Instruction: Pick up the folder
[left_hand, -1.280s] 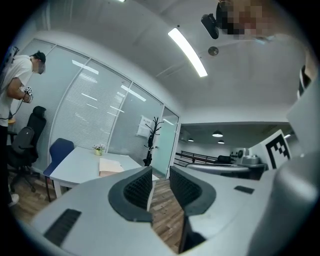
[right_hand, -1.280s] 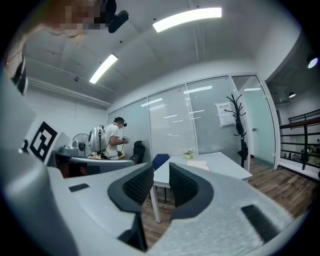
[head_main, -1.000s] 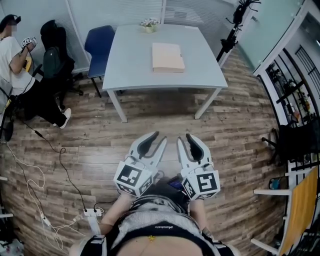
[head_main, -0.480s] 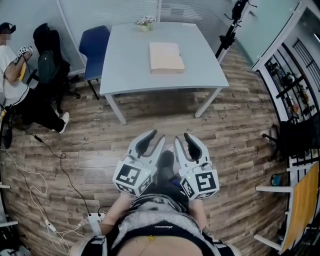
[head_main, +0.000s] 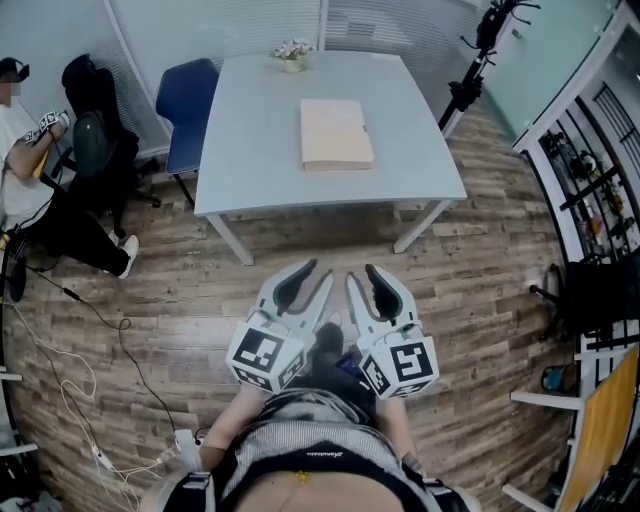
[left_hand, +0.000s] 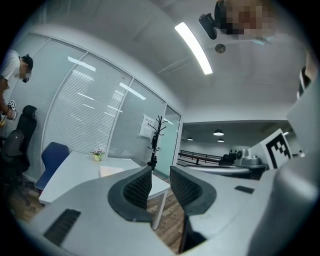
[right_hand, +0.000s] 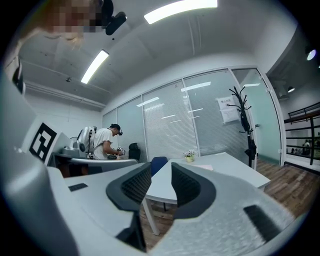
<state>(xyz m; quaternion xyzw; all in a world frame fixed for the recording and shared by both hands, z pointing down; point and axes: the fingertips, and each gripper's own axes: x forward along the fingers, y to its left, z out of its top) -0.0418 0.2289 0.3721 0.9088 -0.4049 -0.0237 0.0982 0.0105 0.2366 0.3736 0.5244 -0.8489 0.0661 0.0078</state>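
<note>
Head view: tan folder (head_main: 337, 133) lying flat on the grey table (head_main: 250, 140); left gripper (head_main: 314, 275) and right gripper (head_main: 363, 275) side by side above wood floor, well short of the table.
Left gripper view: jaws slightly apart, nothing between them.
Right gripper view: jaws just opening, a narrow gap, empty.

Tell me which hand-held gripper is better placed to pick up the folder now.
Neither clearly. The folder lies on the table straight ahead, centred between the left hand-held gripper and the right hand-held gripper. Both are over the floor, short of it, jaws apart and empty; the right's have just been opening.
</note>
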